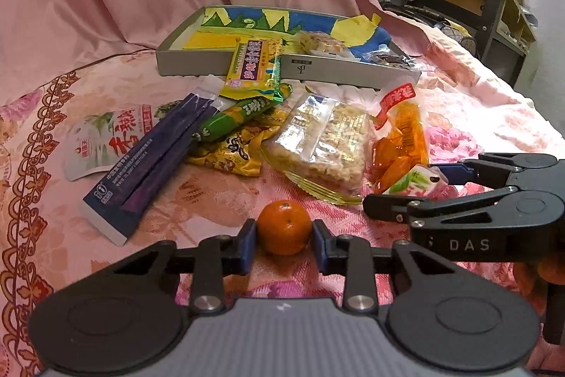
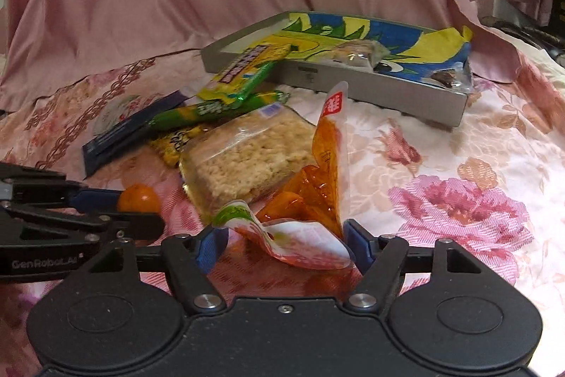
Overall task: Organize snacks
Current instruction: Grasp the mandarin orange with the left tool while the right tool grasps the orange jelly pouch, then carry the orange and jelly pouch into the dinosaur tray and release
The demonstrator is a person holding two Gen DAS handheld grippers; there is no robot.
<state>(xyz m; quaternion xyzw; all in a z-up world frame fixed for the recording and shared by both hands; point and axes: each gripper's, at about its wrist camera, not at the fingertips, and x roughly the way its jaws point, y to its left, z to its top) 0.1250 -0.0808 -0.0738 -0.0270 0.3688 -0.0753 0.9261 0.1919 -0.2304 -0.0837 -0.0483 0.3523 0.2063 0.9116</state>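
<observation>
The left gripper points down at the flowery cloth and pinches a small round orange. The right gripper tilts down too, its fingers spread around a crinkly white and orange packet.

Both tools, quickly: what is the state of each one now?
Left tool: closed on the small orange.
Right tool: open, around the white snack packet.
</observation>
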